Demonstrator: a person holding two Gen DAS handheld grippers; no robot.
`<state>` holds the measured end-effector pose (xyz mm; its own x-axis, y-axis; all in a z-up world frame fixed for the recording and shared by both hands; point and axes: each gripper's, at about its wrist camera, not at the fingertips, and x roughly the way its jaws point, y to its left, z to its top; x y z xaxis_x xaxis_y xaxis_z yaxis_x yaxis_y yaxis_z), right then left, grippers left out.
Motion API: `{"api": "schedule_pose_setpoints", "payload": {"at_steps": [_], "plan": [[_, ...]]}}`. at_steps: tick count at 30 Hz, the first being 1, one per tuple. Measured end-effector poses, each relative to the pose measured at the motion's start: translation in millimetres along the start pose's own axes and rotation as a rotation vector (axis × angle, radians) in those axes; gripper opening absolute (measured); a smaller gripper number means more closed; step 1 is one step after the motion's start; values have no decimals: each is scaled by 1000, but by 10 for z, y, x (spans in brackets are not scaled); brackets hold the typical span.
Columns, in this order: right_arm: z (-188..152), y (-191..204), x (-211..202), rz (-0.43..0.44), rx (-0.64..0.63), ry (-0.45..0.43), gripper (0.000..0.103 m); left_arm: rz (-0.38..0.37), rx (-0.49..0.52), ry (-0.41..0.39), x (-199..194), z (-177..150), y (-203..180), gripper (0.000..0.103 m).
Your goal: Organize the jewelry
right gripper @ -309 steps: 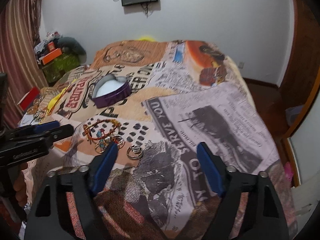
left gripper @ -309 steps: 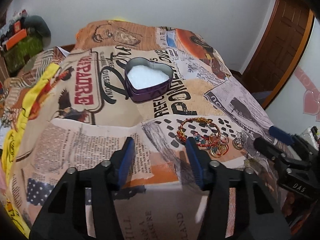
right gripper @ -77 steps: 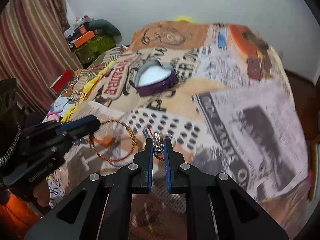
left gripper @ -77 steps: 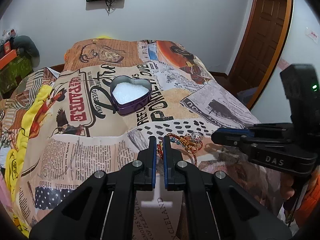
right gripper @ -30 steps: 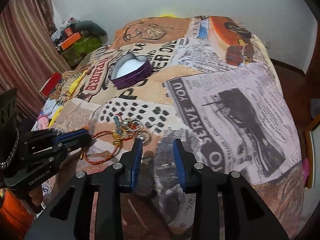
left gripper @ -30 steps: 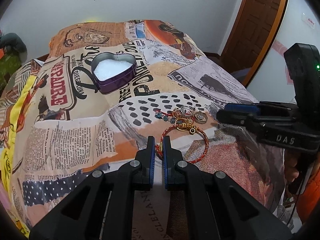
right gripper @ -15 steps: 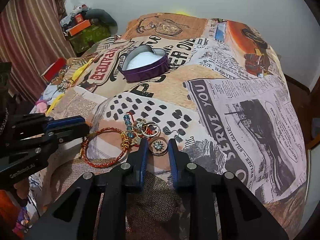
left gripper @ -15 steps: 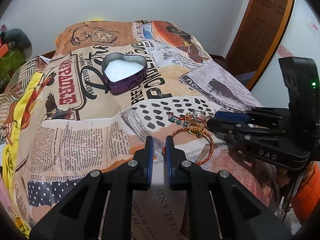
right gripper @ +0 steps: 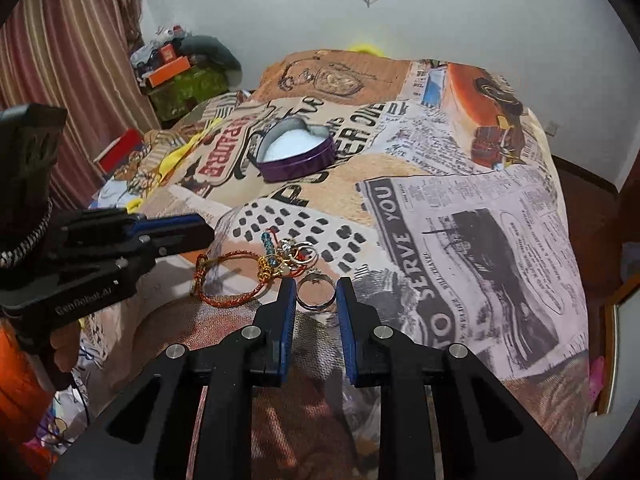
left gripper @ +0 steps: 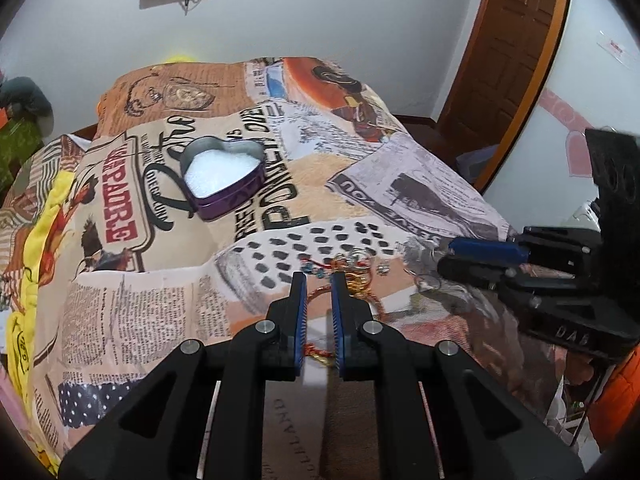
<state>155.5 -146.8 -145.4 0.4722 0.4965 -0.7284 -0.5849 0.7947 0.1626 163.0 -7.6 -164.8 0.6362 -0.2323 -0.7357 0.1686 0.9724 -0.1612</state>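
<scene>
A purple heart-shaped tin [left gripper: 224, 200] [right gripper: 296, 168] with white lining sits open mid-bed. Nearer lies a red cord bracelet [right gripper: 236, 300] [left gripper: 376, 304], touching a tangle of rings and bead charms [right gripper: 288, 256] [left gripper: 352, 268]. My right gripper [right gripper: 316, 285] [left gripper: 446, 256] is shut on a silver ring [right gripper: 316, 307], just off that tangle. My left gripper [left gripper: 319, 280] [right gripper: 202, 234] hovers over the bracelet's near end. Its jaws are all but together and I see nothing pinched between them.
The patchwork newspaper-print bedspread [right gripper: 460, 240] drops off at the near and right edges. A wooden door [left gripper: 512, 60] stands at the right. A striped curtain [right gripper: 60, 60] and a cluttered shelf [right gripper: 176, 76] stand at the left. A hand in an orange sleeve [right gripper: 16, 360] holds the left gripper.
My right gripper's jaws have closed from a wider gap onto the silver ring and risen slightly. The left gripper's pads have parted a little from the bracelet cord.
</scene>
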Motion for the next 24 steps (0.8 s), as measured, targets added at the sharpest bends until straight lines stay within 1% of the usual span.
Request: {"api": "schedule_pose_setpoints", "payload": {"at_steps": [4, 7, 9, 13, 16, 17, 20, 23, 24], "plan": [[51, -85, -130, -10, 36, -43, 19, -28, 22, 26, 79, 15, -104, 10], [60, -151, -192, -24, 57, -66, 19, -71, 26, 54, 157, 38, -178, 10], [48, -190, -208, -33, 70, -71, 19, -111, 28, 75, 223, 65, -244, 10], [-7, -294, -189, -48, 100, -65, 19, -153, 46, 107, 364, 98, -410, 10], [-49, -351, -196, -47, 118, -63, 19, -141, 43, 148, 520, 119, -479, 10], [-60, -360, -202, -47, 119, -63, 19, -121, 41, 160, 575, 125, -493, 10], [-93, -381, -231, -48, 117, -70, 19, -68, 46, 169, 657, 136, -504, 10], [-102, -403, -234, -37, 114, -79, 19, -40, 54, 169, 689, 142, -510, 11], [-104, -410, -230, -30, 115, -81, 19, -31, 58, 169, 701, 147, -517, 13]]}}
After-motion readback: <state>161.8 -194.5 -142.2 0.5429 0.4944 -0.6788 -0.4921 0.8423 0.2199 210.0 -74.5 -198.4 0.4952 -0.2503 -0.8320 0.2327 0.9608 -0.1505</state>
